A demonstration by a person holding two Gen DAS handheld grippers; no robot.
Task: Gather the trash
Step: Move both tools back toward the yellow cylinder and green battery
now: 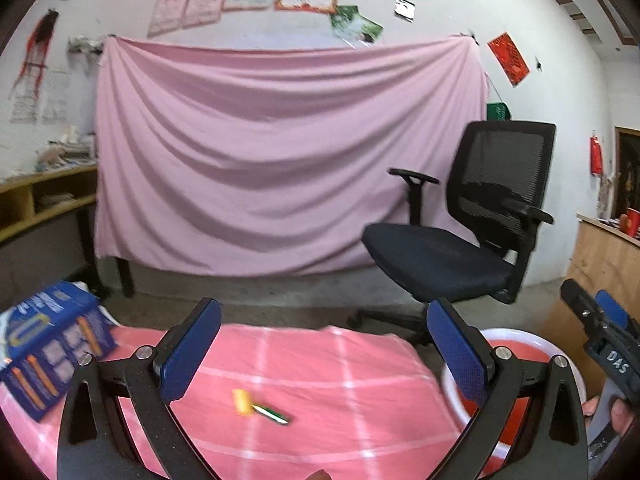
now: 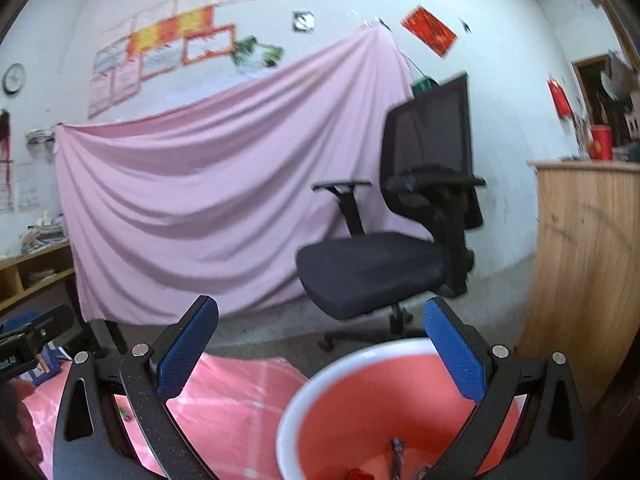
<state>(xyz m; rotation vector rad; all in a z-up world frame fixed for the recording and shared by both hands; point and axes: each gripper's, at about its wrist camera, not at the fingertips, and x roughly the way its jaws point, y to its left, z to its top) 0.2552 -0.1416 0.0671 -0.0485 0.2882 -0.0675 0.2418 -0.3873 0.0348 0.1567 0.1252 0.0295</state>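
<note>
1. Left wrist view: left gripper (image 1: 324,344) is spread wide with nothing between its blue pads (image 1: 192,350), hanging over a pink checked cloth (image 1: 340,368).
2. A yellow scrap (image 1: 243,401) and a green-white wrapper (image 1: 274,413) lie touching on the cloth, below and between the fingers.
3. A blue box (image 1: 52,344) sits at the cloth's left edge.
4. A red bin (image 1: 516,352) with a white rim stands just right of the cloth; right gripper (image 1: 600,320) shows at the far right, above the bin's right side.
5. Right wrist view: right gripper (image 2: 320,344) is also fully released and empty, above the bin (image 2: 360,408).
6. Small trash pieces (image 2: 396,456) lie at the bin's bottom; blurred, type unclear.
7. A black chair (image 2: 384,264) stands behind the bin, a pink sheet (image 2: 200,208) hangs on the wall.
</note>
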